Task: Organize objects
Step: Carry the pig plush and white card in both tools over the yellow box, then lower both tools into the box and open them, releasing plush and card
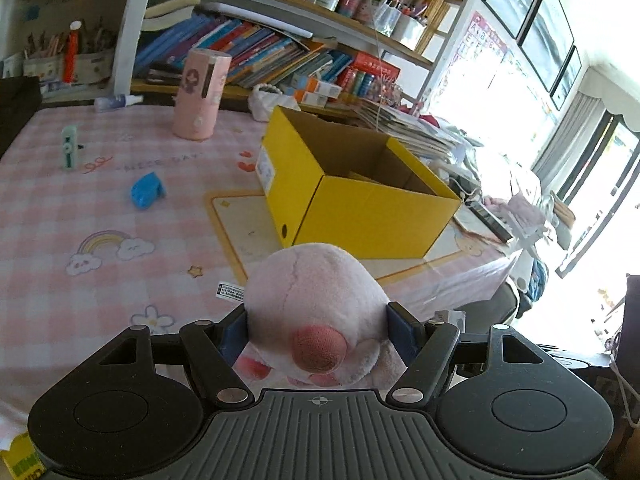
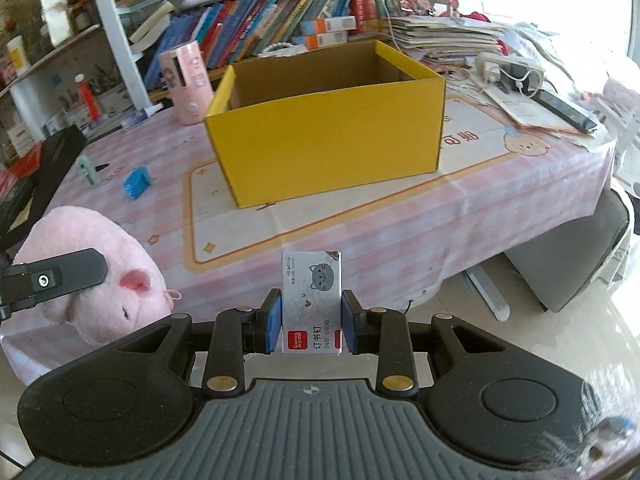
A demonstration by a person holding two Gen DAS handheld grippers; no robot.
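Observation:
My left gripper (image 1: 318, 326) is shut on a pink plush pig (image 1: 316, 296), held above the near edge of the table. From the right wrist view the same plush pig (image 2: 100, 264) shows at the lower left with a left gripper finger (image 2: 60, 276) across it. My right gripper (image 2: 311, 320) is shut on a small grey staple box with a cat drawing (image 2: 312, 300), held upright past the table's front edge. An open yellow cardboard box (image 1: 360, 200) (image 2: 328, 132) stands on the pink checked tablecloth, ahead of both grippers.
On the cloth lie a blue crumpled item (image 1: 146, 192) (image 2: 136, 184), a pale green stapler-like item (image 1: 70, 148) (image 2: 86, 170) and a pink cylinder container (image 1: 202, 94) (image 2: 188, 80). Bookshelves stand behind. Papers, a power strip and a phone (image 2: 560, 108) crowd the right side.

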